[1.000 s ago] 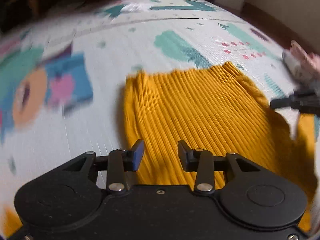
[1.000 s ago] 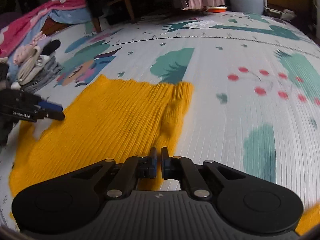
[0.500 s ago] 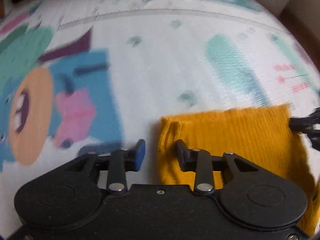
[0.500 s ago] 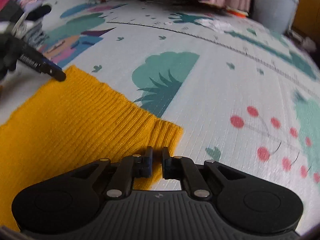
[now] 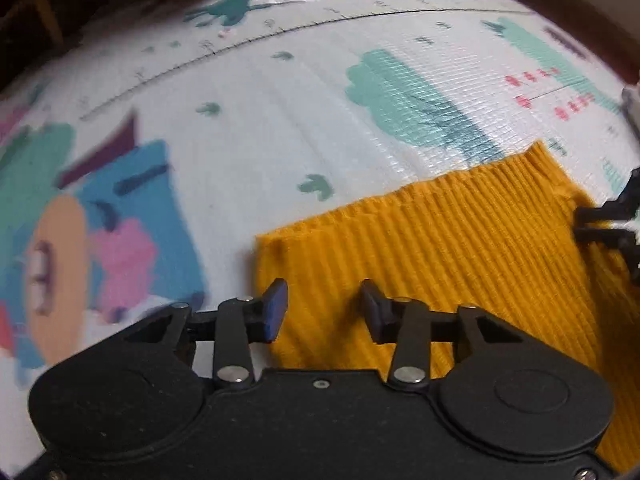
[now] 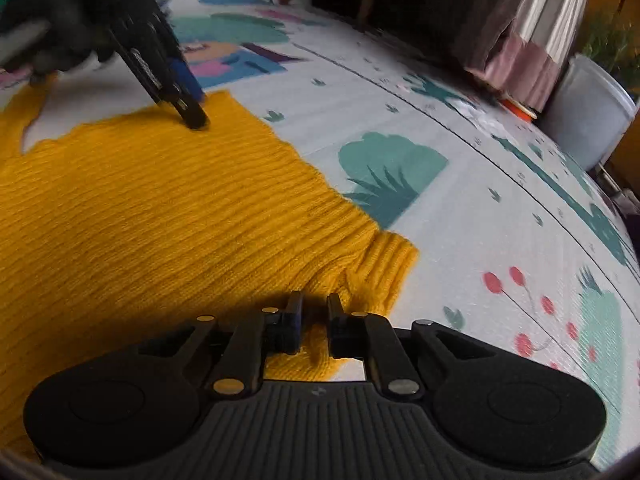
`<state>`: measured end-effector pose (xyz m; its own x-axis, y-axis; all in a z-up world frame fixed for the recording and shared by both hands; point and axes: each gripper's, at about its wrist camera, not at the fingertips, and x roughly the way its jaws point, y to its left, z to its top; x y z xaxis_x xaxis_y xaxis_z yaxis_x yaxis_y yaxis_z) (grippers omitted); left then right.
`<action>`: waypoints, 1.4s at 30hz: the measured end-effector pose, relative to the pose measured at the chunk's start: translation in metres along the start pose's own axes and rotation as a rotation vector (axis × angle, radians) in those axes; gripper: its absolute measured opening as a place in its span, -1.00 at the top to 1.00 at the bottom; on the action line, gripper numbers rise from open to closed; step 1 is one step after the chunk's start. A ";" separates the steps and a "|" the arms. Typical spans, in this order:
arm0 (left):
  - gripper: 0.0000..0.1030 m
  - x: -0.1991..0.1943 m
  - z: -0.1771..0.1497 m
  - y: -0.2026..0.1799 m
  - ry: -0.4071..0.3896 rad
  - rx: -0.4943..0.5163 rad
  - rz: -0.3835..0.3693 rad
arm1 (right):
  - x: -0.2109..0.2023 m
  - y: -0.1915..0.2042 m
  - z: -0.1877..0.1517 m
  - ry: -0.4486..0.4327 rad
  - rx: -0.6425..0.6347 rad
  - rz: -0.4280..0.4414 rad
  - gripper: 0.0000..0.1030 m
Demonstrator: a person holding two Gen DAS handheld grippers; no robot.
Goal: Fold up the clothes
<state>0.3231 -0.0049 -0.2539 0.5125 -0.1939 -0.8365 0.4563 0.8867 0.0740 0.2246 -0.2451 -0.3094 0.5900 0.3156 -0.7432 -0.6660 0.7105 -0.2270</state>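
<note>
A mustard ribbed knit sweater [image 6: 152,216] is lying flat on a cartoon play mat [image 5: 280,120], left tongs [image 5: 324,308] hovering apart over one corner, right tongs [image 6: 314,326] nearly together pinching the other; lifting both evenly should keep the fold square.

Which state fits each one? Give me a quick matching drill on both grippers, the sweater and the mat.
1 left gripper
2 right gripper
3 yellow knit sweater
4 play mat

A spread flat on the mat
B jaws open above the sweater's corner
C printed with trees and cherries
D nearly closed, with knit between the fingers

Pairs: 1-B, 2-D, 3-A, 4-C
</note>
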 end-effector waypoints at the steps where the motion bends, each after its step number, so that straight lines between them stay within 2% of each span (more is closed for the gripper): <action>1: 0.31 -0.012 -0.005 -0.004 -0.027 0.032 -0.002 | -0.006 0.001 0.004 0.000 0.010 -0.002 0.76; 4: 0.30 -0.049 -0.038 -0.018 -0.067 0.121 -0.092 | -0.040 0.014 0.007 -0.067 0.027 0.055 0.76; 6: 0.30 -0.077 -0.073 -0.034 -0.077 0.215 -0.146 | -0.066 0.038 -0.002 -0.074 0.034 0.125 0.76; 8: 0.30 -0.097 -0.109 -0.052 -0.066 0.286 -0.180 | -0.089 0.073 -0.020 -0.058 -0.021 0.182 0.74; 10: 0.26 -0.114 -0.141 -0.072 -0.046 0.340 -0.220 | -0.107 0.105 -0.037 -0.039 -0.074 0.248 0.48; 12: 0.08 -0.114 -0.173 -0.090 -0.007 0.361 -0.194 | -0.118 0.139 -0.056 0.011 -0.153 0.316 0.17; 13: 0.06 -0.112 -0.190 -0.099 0.016 0.369 -0.167 | -0.120 0.151 -0.066 0.035 -0.187 0.324 0.23; 14: 0.05 -0.113 -0.205 -0.107 0.026 0.360 -0.143 | -0.123 0.155 -0.073 0.022 -0.183 0.309 0.23; 16: 0.05 -0.121 -0.219 -0.114 0.001 0.267 -0.120 | -0.131 0.161 -0.086 0.001 -0.179 0.281 0.23; 17: 0.05 -0.124 -0.219 -0.117 0.021 0.242 -0.130 | -0.133 0.160 -0.086 0.009 -0.191 0.276 0.23; 21: 0.09 -0.134 -0.214 -0.124 0.065 0.262 -0.160 | -0.144 0.153 -0.086 0.042 -0.239 0.257 0.23; 24: 0.13 -0.147 -0.203 -0.124 -0.046 0.305 -0.120 | -0.151 0.142 -0.077 0.024 -0.175 0.236 0.22; 25: 0.13 -0.148 -0.200 -0.126 -0.077 0.322 -0.131 | -0.153 0.141 -0.074 0.003 -0.148 0.239 0.15; 26: 0.10 -0.146 -0.198 -0.128 -0.094 0.342 -0.141 | -0.154 0.142 -0.071 -0.014 -0.127 0.245 0.08; 28: 0.01 -0.128 -0.202 -0.134 -0.058 0.402 -0.151 | -0.144 0.151 -0.068 -0.004 -0.141 0.271 0.01; 29: -0.21 -0.117 -0.206 -0.134 -0.033 0.422 -0.150 | -0.138 0.156 -0.068 0.004 -0.149 0.283 0.01; 30: -0.30 -0.118 -0.209 -0.130 -0.062 0.410 -0.148 | -0.132 0.160 -0.070 0.022 -0.164 0.288 0.02; 32: -0.30 -0.125 -0.204 -0.129 -0.037 0.404 -0.133 | -0.133 0.163 -0.070 -0.001 -0.186 0.271 -0.02; 34: -0.29 -0.140 -0.206 -0.132 -0.068 0.433 -0.159 | -0.138 0.165 -0.071 -0.038 -0.197 0.272 0.15; 35: -0.29 -0.145 -0.211 -0.135 -0.068 0.453 -0.185 | -0.143 0.166 -0.071 -0.062 -0.198 0.278 0.17; 36: -0.29 -0.143 -0.217 -0.137 -0.031 0.464 -0.194 | -0.145 0.167 -0.071 -0.074 -0.197 0.286 0.18; 38: -0.34 -0.136 -0.223 -0.134 0.024 0.410 -0.192 | -0.130 0.165 -0.075 -0.005 -0.157 0.310 0.17; 42: -0.40 -0.129 -0.209 -0.124 0.096 0.396 -0.243 | -0.128 0.155 -0.074 0.023 -0.059 0.350 0.12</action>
<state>0.0485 -0.0019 -0.2683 0.2953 -0.3195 -0.9004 0.8065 0.5886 0.0557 0.0116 -0.2220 -0.2962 0.3111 0.5190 -0.7962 -0.8518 0.5237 0.0085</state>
